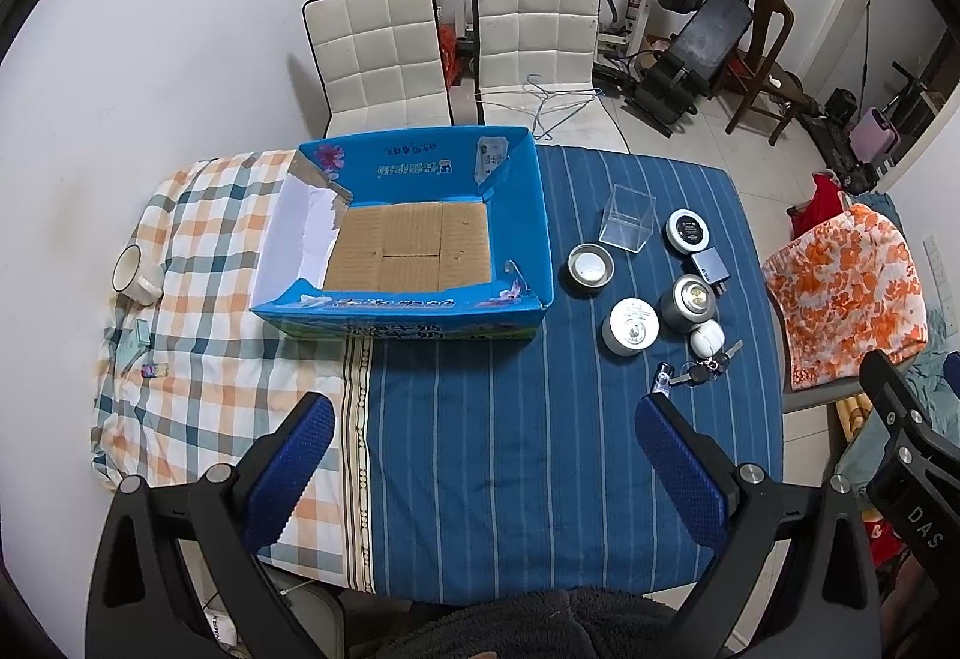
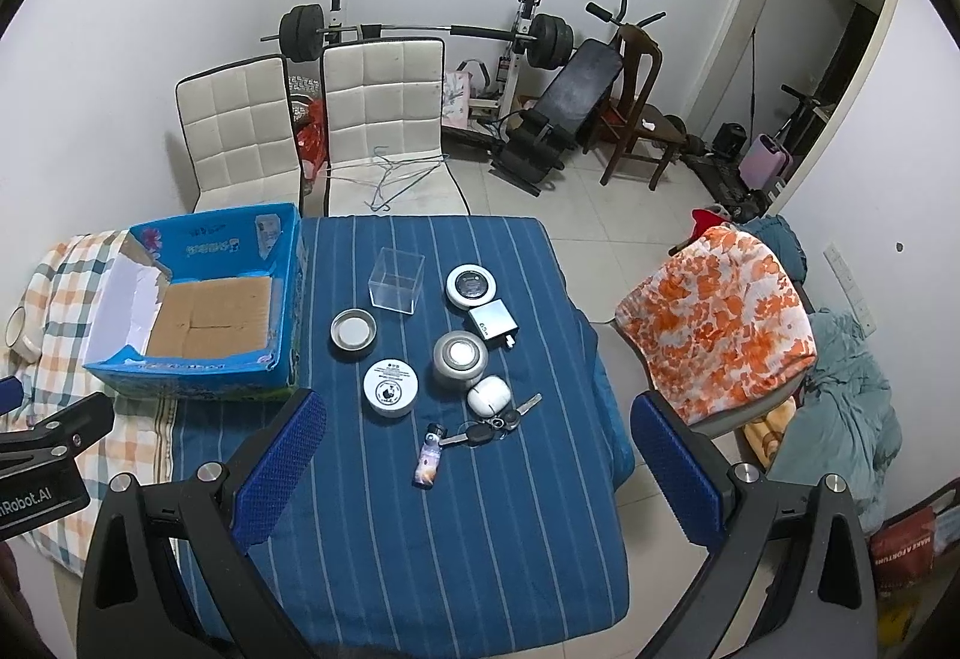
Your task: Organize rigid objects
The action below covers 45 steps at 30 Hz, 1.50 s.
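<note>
Evidently nothing has been packed yet: the open blue cardboard box (image 1: 414, 239) with its bare brown floor sits empty on the tabletop (image 1: 510, 449), straddling the checked orange-and-white cloth (image 1: 210, 251) and the blue striped cloth (image 2: 420, 527). Just beside its right wall lies the whole cluster to be sorted: a clear square plastic case (image 2: 396, 278), a shallow round metal tin (image 2: 353, 332), a flat white round tin with a printed lid (image 2: 390, 386), a white round jar with a black top (image 2: 471, 285), a small grey charger block (image 2: 493, 323), a squat grey metal canister (image 2: 460, 358), a white earbud case (image 2: 488, 396), a bunch of keys (image 2: 498, 422) and a small printed lighter (image 2: 428, 460). The left hand-held gripper (image 1: 483, 464) hangs with its blue pads spread wide and nothing between them, near the box's front edge. The right hand-held gripper (image 2: 477, 461) is likewise wide apart and empty, and the lighter and keys lie closest ahead of it, between the lines of its fingers. So the step in hand looks like the first pick; the next move probably calls for lowering the right one over a near item, closing squarely, then carrying it left over the box wall.
</note>
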### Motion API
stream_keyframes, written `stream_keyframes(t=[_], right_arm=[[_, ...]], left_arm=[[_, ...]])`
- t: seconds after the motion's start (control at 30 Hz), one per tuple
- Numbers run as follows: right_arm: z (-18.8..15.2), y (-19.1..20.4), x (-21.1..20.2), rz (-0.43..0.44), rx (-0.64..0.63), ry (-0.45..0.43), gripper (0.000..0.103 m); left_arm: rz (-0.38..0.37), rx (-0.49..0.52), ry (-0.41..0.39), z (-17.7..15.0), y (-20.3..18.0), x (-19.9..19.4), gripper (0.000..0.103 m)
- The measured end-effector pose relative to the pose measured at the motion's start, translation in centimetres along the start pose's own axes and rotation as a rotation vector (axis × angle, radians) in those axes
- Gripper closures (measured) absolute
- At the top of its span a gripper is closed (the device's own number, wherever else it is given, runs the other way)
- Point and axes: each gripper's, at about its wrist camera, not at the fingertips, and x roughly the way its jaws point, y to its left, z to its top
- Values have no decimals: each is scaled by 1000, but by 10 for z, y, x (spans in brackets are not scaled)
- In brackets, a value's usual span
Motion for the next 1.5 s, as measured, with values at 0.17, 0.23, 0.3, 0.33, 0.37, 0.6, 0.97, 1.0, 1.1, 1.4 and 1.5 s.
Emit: stream_keyframes(t=[0.17, 0.23, 0.3, 0.33, 0.37, 0.6, 0.97, 1.0, 1.1, 1.4, 1.5], right_arm=[[0, 0, 0, -1, 1, -1, 0], [0, 0, 0, 0, 2, -2, 0], [0, 1, 1, 5, 0, 2, 0], [-1, 3, 1, 7, 0, 4, 0], [-2, 4, 1, 9, 0, 6, 0], [-4, 6, 1, 11, 0, 6, 0], [-3, 5, 3, 17, -4, 11, 0], [-3, 5, 4, 16, -4, 11, 0], [-3, 5, 3, 19, -4, 12, 0], [3, 5, 16, 44, 8, 40, 0], [13, -4, 38, 50, 27, 69, 0]], left_arm=[[-2, 1, 0, 0, 0, 0, 0], [-2, 1, 1, 0, 0, 0, 0], [-1, 2, -1, -1, 1, -2, 0], [-1, 2, -1, -2, 1, -3, 0], [-2, 1, 0, -2, 1, -2, 0], [-3, 1, -2, -2, 1, -2, 0], [-3, 4, -4, -4, 0, -4, 0], [-2, 4, -4, -4, 0, -4, 0], [-6, 3, -1, -4, -1, -4, 0], [-16, 32, -3, 12, -24, 9, 0], [-25, 47, -17, 31, -32, 23, 0]])
